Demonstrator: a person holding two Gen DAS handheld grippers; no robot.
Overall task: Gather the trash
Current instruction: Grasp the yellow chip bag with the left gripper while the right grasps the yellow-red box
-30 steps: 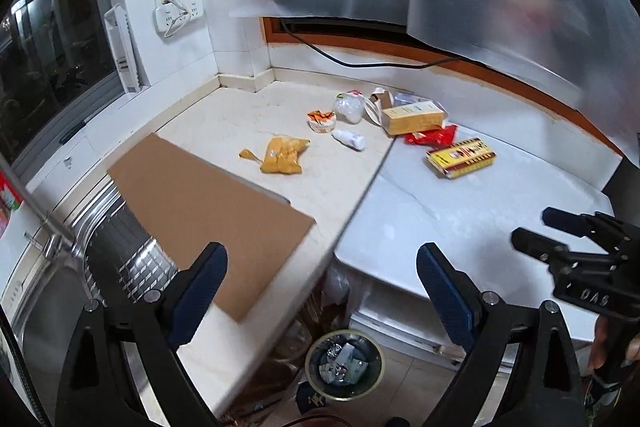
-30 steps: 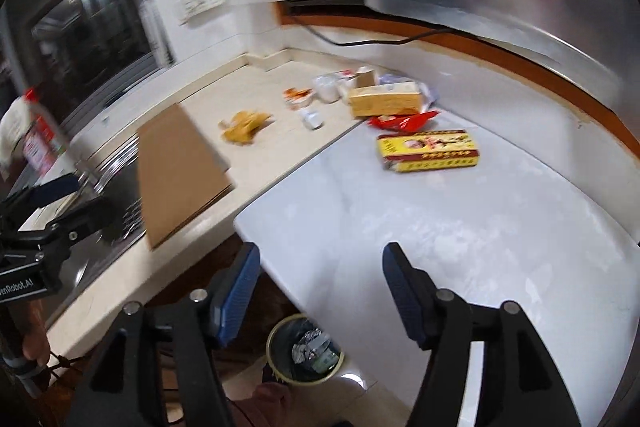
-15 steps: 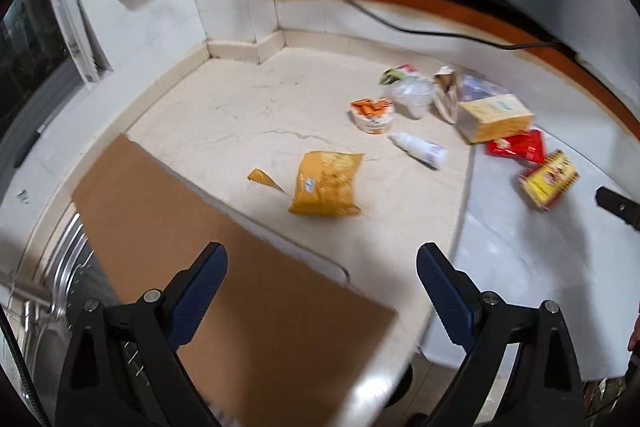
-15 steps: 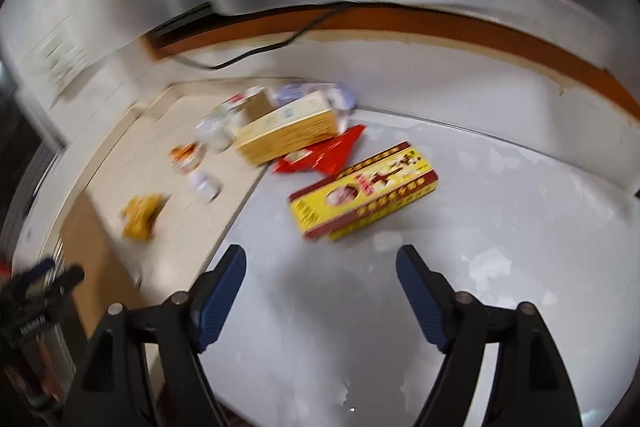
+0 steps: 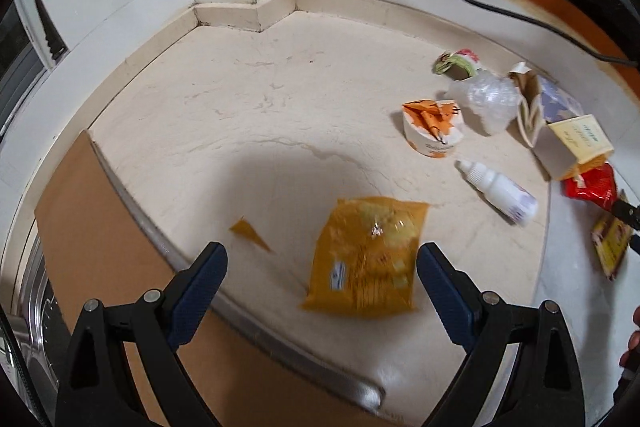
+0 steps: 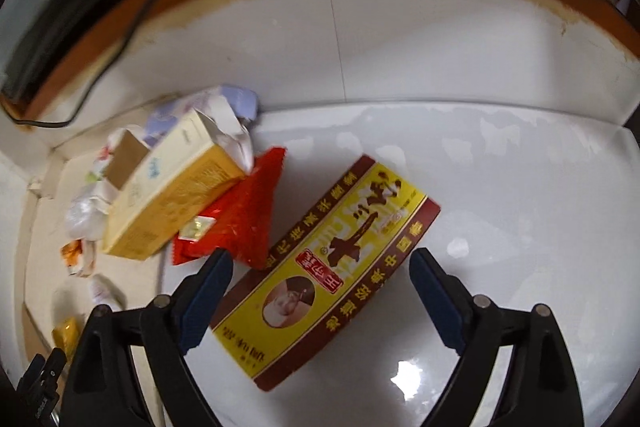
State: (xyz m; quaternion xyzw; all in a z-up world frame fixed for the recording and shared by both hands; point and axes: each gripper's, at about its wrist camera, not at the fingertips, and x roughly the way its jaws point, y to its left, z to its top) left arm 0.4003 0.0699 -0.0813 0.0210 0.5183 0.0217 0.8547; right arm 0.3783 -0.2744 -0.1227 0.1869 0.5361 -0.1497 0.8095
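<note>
My left gripper (image 5: 320, 281) has dropped much closer to the beige counter (image 5: 248, 115) than a second ago, when I could see the whole corner and the bin on the floor. Its jaws stand wide apart with nothing clamped; the yellow snack bag (image 5: 366, 257) lies flat on the counter just ahead of and between the fingertips, nearer my right pad. A small torn yellow scrap (image 5: 250, 233) sits just ahead of the left pad. The brown cardboard sheet (image 5: 92, 227) runs under my left finger. Farther ahead to the right lie the paper cup (image 5: 434, 133) and the white dropper bottle (image 5: 498, 193).

My right gripper (image 6: 320, 287) has also come down and rolled; its jaws have just been opening and now stand at their widest, pressing on nothing. The yellow-and-maroon box (image 6: 328, 267), small and far a second ago, now lies diagonally on the white surface (image 6: 500, 187) between the fingers. The red wrapper (image 6: 244, 215) sits just beyond my left pad, with the pale yellow carton (image 6: 172, 191) resting partly over it.
</note>
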